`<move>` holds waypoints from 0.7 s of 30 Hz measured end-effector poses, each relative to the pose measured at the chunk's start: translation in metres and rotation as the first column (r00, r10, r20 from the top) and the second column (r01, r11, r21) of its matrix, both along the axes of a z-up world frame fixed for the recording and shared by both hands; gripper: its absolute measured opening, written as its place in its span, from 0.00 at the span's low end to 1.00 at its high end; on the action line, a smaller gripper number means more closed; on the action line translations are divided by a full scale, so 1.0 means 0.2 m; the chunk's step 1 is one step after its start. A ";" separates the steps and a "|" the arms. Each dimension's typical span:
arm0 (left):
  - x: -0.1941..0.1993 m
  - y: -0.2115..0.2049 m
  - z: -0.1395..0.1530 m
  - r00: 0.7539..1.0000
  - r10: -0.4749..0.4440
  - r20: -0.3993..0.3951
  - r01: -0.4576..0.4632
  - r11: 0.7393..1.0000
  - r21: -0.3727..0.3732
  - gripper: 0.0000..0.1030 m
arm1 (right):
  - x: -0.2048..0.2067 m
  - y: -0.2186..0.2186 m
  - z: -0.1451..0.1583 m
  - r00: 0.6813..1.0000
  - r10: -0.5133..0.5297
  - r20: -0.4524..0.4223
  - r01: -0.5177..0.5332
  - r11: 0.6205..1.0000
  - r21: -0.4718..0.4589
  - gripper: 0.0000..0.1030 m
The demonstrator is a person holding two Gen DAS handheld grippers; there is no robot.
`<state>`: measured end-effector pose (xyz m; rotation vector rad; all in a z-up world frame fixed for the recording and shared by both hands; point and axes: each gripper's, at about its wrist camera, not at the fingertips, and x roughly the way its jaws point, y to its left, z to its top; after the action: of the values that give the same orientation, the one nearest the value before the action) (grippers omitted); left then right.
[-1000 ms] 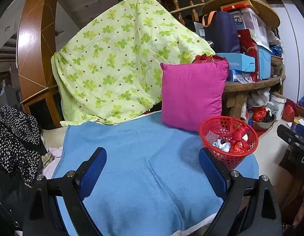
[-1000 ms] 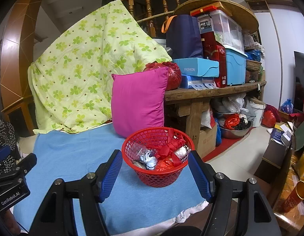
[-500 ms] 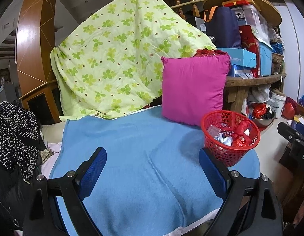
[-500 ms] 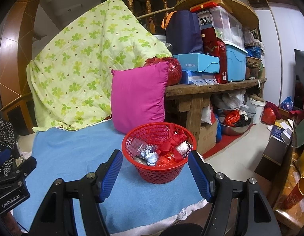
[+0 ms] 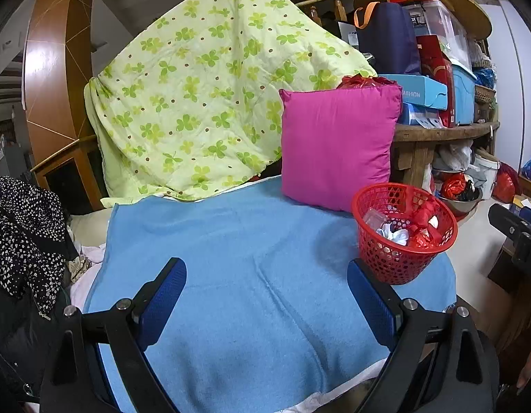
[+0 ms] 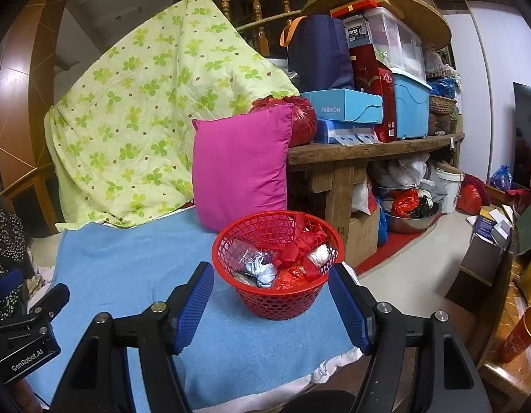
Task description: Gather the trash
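Left gripper [image 5: 267, 296] sits low in its view, jaws wide apart, nothing between them, over the blue towel [image 5: 251, 241]. Right gripper [image 6: 270, 301], bottom centre, jaws also apart and empty, frames the red basket [image 6: 278, 261] of trash [image 6: 289, 261]; pink pillow [image 6: 239, 168] just behind.

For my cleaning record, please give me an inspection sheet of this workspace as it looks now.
Surface: flat blue terry towel, no loose trash seen on it.
Job's things: round red plastic mesh basket at the towel's right edge, holding red, white and clear wrappers.
Clutter: square magenta cushion behind basket; green clover-print quilt.
Grippers: left tongs open, empty; right tongs open, empty, basket ahead between fingers.
Cables: nothing seen.
Surroundings: wooden bench stacked with boxes; bags below.
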<state>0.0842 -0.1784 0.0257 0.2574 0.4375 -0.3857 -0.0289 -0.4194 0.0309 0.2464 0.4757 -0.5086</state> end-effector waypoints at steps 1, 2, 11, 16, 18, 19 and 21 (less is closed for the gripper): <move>0.00 0.00 0.00 1.000 -0.001 -0.001 0.001 1.000 0.001 0.92 | 0.00 0.00 0.00 1.000 0.001 -0.001 -0.001 1.000 0.001 0.70; 0.00 0.00 0.00 1.000 -0.001 -0.002 0.001 1.000 0.001 0.92 | 0.00 0.00 0.00 1.000 0.002 -0.001 -0.002 1.000 0.001 0.70; 0.01 -0.01 -0.02 1.000 -0.008 -0.006 0.008 1.000 0.011 0.92 | 0.01 0.00 0.00 1.000 0.001 -0.002 -0.001 1.000 0.001 0.70; 0.01 0.00 -0.02 1.000 -0.008 -0.007 0.008 1.000 0.016 0.92 | 0.01 0.00 0.00 1.000 0.001 -0.002 -0.001 1.000 0.002 0.70; 0.01 0.00 -0.02 1.000 -0.008 -0.007 0.008 1.000 0.014 0.92 | 0.01 0.00 0.00 1.000 0.001 -0.001 -0.001 1.000 0.002 0.70; 0.01 0.00 -0.02 1.000 -0.008 -0.008 0.008 1.000 0.014 0.92 | 0.01 0.00 0.00 1.000 0.002 -0.002 -0.002 1.000 0.002 0.71; 0.01 0.00 -0.02 1.000 -0.007 -0.007 0.007 1.000 0.013 0.92 | 0.01 0.00 0.00 1.000 0.003 -0.001 -0.003 1.000 0.002 0.70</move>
<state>0.0868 -0.1776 0.0217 0.2709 0.4463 -0.3909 -0.0272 -0.4195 0.0312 0.2470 0.4775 -0.5057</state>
